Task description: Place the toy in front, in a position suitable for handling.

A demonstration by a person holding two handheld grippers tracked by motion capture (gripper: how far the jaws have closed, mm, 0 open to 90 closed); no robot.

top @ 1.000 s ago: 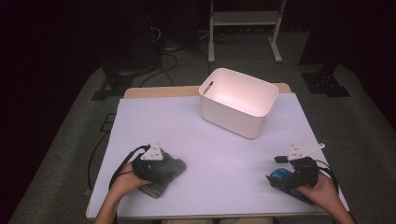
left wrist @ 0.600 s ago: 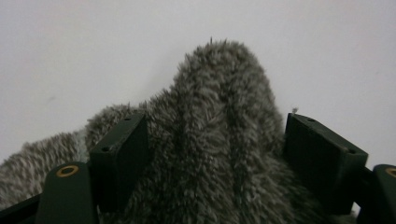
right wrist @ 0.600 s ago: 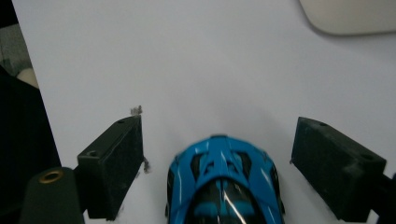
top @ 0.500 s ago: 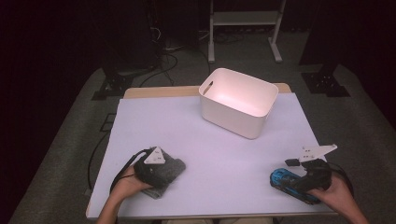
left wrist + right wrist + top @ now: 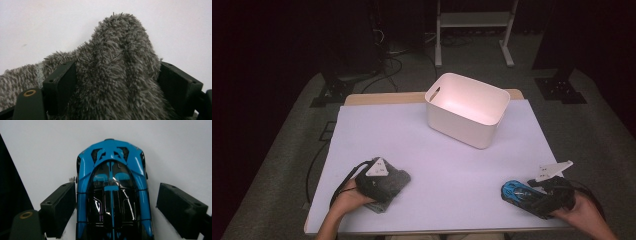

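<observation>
Fleece (image 5: 387, 182), soft and light, sits at lower left between your left gripper's (image 5: 115, 82) just-widened jaws; pinch its ridge. Toy car (image 5: 112, 195), hard and slick, sits unclamped at lower right; your right gripper (image 5: 116, 207) should squeeze its sides.

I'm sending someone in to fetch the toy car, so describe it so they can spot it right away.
Start at the white-covered table with the white bin at its far side. Go to the near right corner, where the right gripper has its jaws on either side of the toy car. It is glossy bright blue with a black cabin, unlike the fuzzy grey cloth at the near left.
</observation>
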